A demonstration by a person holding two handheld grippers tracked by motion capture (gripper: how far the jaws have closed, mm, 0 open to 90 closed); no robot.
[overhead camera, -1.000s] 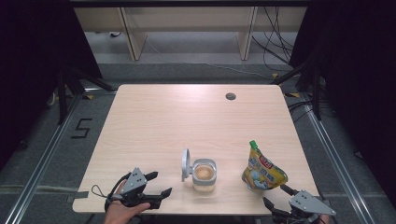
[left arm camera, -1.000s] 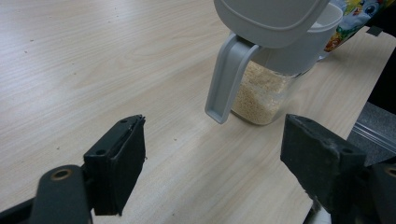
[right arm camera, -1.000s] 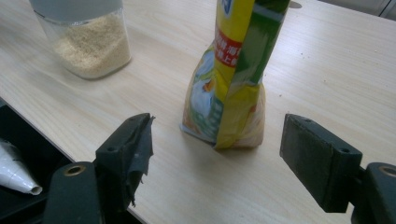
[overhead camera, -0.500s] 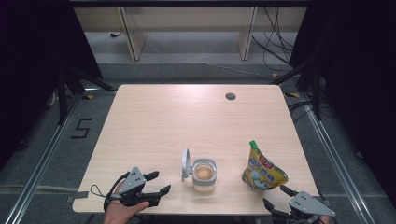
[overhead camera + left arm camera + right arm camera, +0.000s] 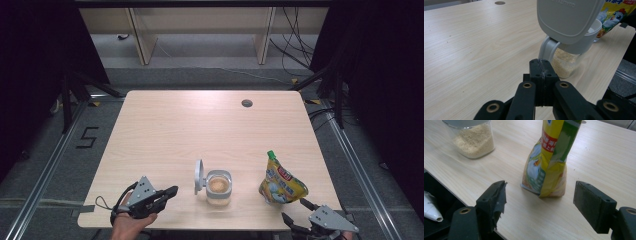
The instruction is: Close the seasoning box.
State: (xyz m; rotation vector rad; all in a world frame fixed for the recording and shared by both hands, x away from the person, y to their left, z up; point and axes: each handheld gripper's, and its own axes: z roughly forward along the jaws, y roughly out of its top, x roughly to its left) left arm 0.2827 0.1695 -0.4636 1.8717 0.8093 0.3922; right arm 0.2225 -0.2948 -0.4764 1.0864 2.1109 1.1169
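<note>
Lower centre, the jar (image 5: 218, 187) stands with lid flipped up, ready for filling; the right gripper (image 5: 540, 202) gapes toward the pouch (image 5: 546, 162), while the left gripper (image 5: 541, 67) is closed on nothing.

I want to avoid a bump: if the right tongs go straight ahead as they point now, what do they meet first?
Probably the pouch: it stands upright directly ahead of the open right tongs.

Only the jar (image 5: 218, 187) and the pouch (image 5: 281, 181) stand on the table (image 5: 200, 130), a gap between them.
</note>
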